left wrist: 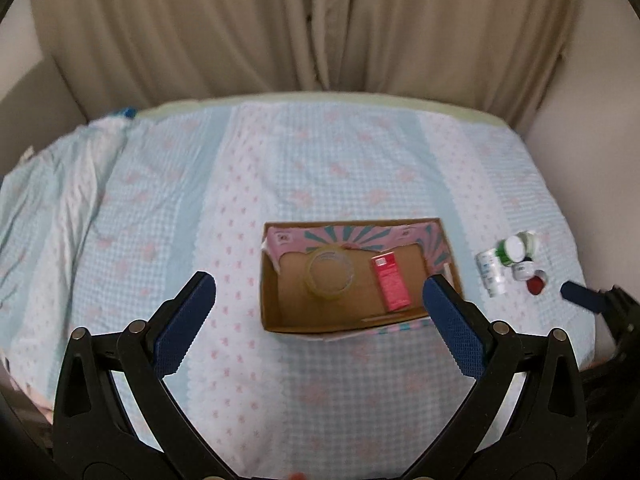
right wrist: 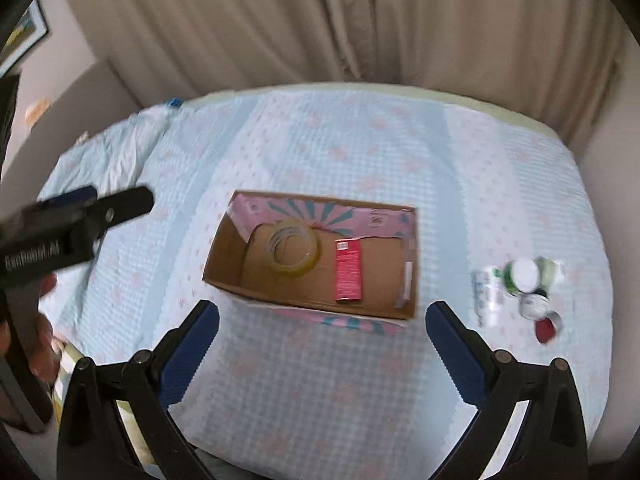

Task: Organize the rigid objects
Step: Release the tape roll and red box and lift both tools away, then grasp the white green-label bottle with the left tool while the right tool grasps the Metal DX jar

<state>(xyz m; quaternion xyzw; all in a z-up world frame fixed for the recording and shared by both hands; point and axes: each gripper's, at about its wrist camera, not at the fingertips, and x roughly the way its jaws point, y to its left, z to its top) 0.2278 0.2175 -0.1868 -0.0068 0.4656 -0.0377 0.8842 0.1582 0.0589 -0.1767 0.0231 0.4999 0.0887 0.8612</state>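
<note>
Two items already lie in the box (left wrist: 276, 312): a tape roll (left wrist: 329, 270) toward its 9 o'clock side and a red carton (left wrist: 390, 282) toward 3 o'clock. Left outside, at 3 o'clock from the box and well apart from it, is a small cluster on the bedspread (left wrist: 320, 168): a white tube (left wrist: 491, 273), a green-and-white jar (left wrist: 516, 247), a small white jar (left wrist: 524, 270) and a red cap (left wrist: 536, 285). By my judgement the sorting is under halfway.

Both tongs are spread wide and hold nothing. The left gripper (left wrist: 319, 300) hovers above the box's near edge, looking down on it. The right gripper (right wrist: 322, 326) hangs above the bedspread at 6 o'clock from the box, with the cluster off at its 2 o'clock.
</note>
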